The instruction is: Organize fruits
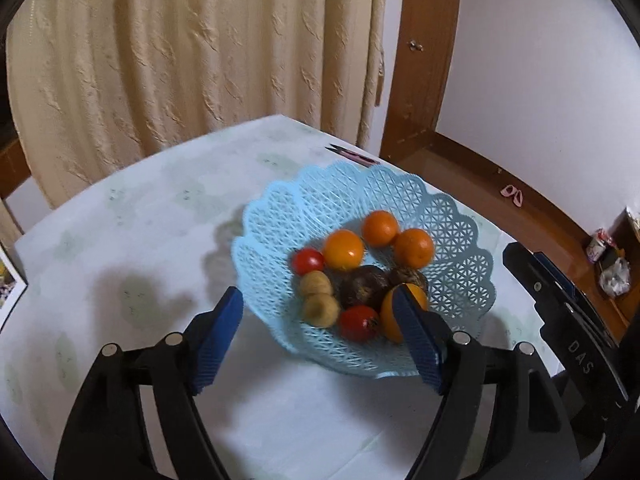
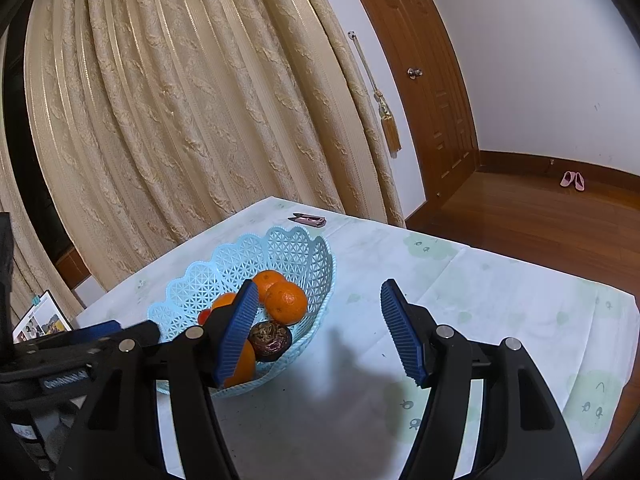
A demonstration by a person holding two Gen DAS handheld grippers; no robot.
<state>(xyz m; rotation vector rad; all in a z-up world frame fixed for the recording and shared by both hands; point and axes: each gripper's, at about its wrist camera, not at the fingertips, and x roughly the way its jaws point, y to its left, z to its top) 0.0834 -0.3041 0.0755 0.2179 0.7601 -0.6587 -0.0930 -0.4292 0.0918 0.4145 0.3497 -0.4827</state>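
A light blue lattice basket (image 1: 452, 224) stands on the white table and holds several oranges (image 1: 343, 249), two red tomatoes (image 1: 307, 261), two tan round fruits (image 1: 317, 285) and two dark brown fruits (image 1: 363, 285). My left gripper (image 1: 318, 304) is open and empty, raised above the basket's near rim. My right gripper (image 2: 318, 302) is open and empty, to the right of the basket (image 2: 296, 252), above bare tablecloth. In the right wrist view the oranges (image 2: 286, 302) and a dark fruit (image 2: 270, 340) show; the left finger hides part of the basket.
A small pink and black tool (image 2: 308, 221) lies at the table's far edge behind the basket. A photo card (image 2: 40, 322) lies at the left edge. Curtains hang behind the table. A wooden door (image 2: 420, 80) and wooden floor lie to the right.
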